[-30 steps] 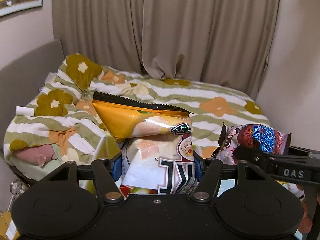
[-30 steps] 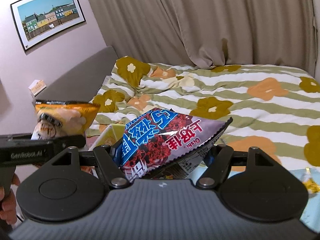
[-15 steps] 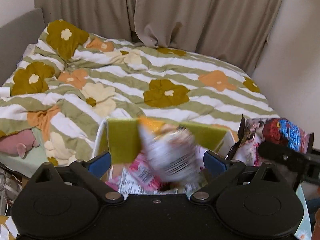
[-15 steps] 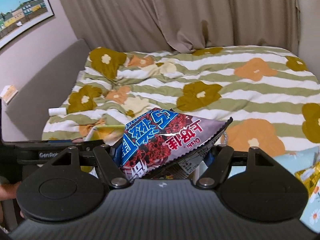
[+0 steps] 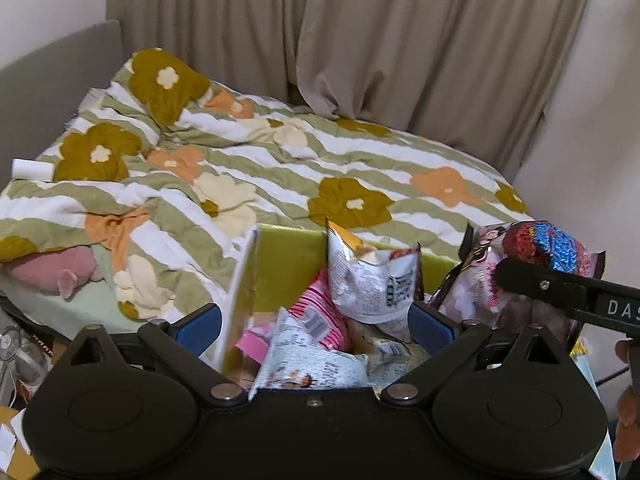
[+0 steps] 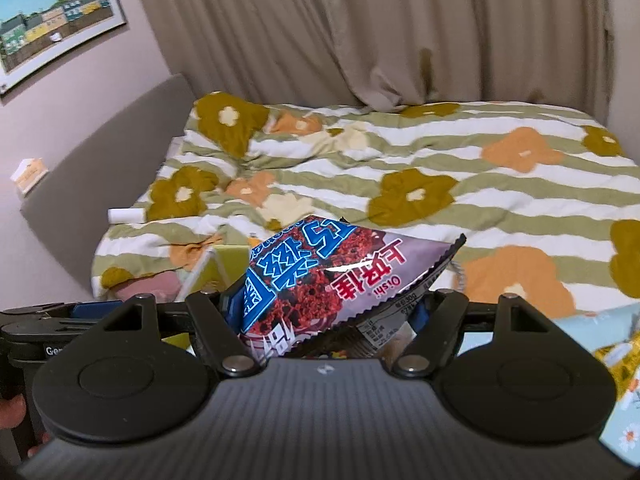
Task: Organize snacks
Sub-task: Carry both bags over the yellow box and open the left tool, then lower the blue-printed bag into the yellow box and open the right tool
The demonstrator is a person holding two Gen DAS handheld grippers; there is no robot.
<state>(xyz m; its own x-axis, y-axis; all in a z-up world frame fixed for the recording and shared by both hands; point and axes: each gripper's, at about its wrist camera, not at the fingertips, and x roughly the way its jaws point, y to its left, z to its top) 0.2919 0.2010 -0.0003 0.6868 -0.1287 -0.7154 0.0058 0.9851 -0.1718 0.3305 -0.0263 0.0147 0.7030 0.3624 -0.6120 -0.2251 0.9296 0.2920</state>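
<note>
Right gripper clamped on upside-down "Oishi" snack bag, jaws easing apart; left gripper spread empty.

Dim warm indoor light, fisheye-bent edges, slight blur

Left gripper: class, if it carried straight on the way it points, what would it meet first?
Probably the snack packets piled in the green box just ahead of the left gripper, whose jaws are wide open and empty; depth is unclear.

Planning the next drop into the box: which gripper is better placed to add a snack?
Right. The right gripper carries the purple snack bag beside the green box. Its jaws are opening with the bag between them. The left gripper is open and empty above the box.
</note>
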